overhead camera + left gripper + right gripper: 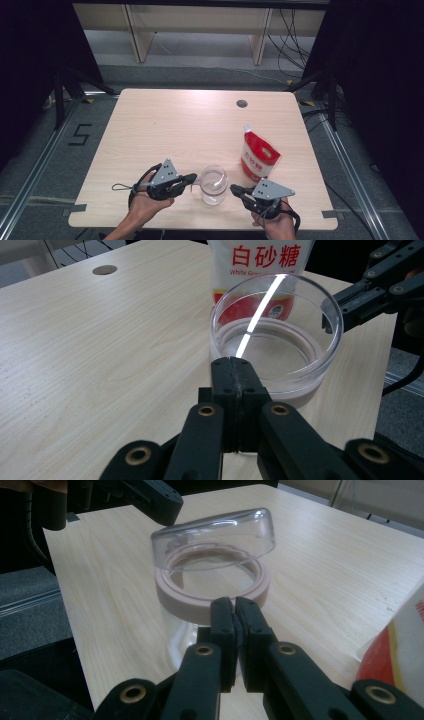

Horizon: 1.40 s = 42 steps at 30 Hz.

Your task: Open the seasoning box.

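My clear glass jar with tilted lid (214, 184) stands upright between my left gripper (192, 178) and right gripper (235, 189), both pressed together empty, the left nearer.

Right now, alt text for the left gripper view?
Shut black tongs rise from the bottom edge, tips right at the near rim of a clear jar on a light wood table. A red and white sugar bag stands behind the jar, and the other tongs reach in from the upper right, by the jar's far rim.

We see an evenly lit desk (165, 125), dark surroundings, a glare streak across the jar (260, 310), and soft blur.
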Motion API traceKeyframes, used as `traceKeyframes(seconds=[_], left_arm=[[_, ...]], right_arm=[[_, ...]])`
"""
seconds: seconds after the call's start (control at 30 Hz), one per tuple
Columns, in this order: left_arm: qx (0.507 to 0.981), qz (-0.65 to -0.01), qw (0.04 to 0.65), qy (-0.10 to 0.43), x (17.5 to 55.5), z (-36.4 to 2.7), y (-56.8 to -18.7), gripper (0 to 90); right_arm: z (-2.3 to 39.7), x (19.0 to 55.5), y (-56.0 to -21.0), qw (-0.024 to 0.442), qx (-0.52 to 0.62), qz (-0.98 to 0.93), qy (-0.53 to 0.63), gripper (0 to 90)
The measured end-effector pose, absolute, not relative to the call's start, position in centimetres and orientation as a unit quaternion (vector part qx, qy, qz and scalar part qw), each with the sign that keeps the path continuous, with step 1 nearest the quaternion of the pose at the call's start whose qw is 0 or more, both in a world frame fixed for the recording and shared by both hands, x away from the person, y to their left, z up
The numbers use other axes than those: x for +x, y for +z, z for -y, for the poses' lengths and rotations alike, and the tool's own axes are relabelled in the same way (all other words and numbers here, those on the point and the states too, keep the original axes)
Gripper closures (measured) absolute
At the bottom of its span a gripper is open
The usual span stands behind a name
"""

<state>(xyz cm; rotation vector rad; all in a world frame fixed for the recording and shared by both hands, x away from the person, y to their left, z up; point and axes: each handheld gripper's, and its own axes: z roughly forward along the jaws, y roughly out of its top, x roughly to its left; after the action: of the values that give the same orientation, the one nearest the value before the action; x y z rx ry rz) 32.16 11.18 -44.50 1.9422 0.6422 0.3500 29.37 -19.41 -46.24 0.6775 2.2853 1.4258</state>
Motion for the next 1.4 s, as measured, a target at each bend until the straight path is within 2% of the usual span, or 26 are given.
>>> traceKeyframes(seconds=[0.13,0.43,0.53,0.9,0.97,1.1,1.3,1.4], left_arm=[[0.806,-0.266,0.509,0.145,32.2,-11.2,-44.5,89.2],[0.804,-0.272,0.510,0.140,32.0,-11.1,-44.6,89.1],[0.811,-0.259,0.502,0.155,32.1,-11.4,-44.4,86.3],[0.826,-0.255,0.483,0.138,31.1,-12.8,-45.5,54.1],[0.824,-0.266,0.483,0.131,30.9,-12.9,-45.9,44.9],[0.822,-0.284,0.478,0.125,30.7,-13.4,-46.8,33.4],[0.820,-0.301,0.468,0.130,30.7,-14.1,-47.7,22.4],[0.822,-0.290,0.470,0.139,30.9,-14.4,-48.1,17.1]], right_arm=[[19.0,29.4,-46.1,0.169,0.246,-0.810,0.506,87.4],[18.0,29.7,-45.8,0.181,0.223,-0.807,0.516,87.5],[17.8,29.6,-45.8,0.175,0.234,-0.805,0.517,87.5],[17.5,29.6,-45.6,0.175,0.229,-0.804,0.520,86.4],[17.3,29.6,-45.6,0.180,0.226,-0.800,0.526,86.1],[17.0,29.5,-45.4,0.183,0.223,-0.800,0.527,85.8],[16.2,29.5,-45.0,0.183,0.215,-0.798,0.532,85.4],[15.7,29.6,-44.8,0.181,0.201,-0.799,0.536,85.3]])
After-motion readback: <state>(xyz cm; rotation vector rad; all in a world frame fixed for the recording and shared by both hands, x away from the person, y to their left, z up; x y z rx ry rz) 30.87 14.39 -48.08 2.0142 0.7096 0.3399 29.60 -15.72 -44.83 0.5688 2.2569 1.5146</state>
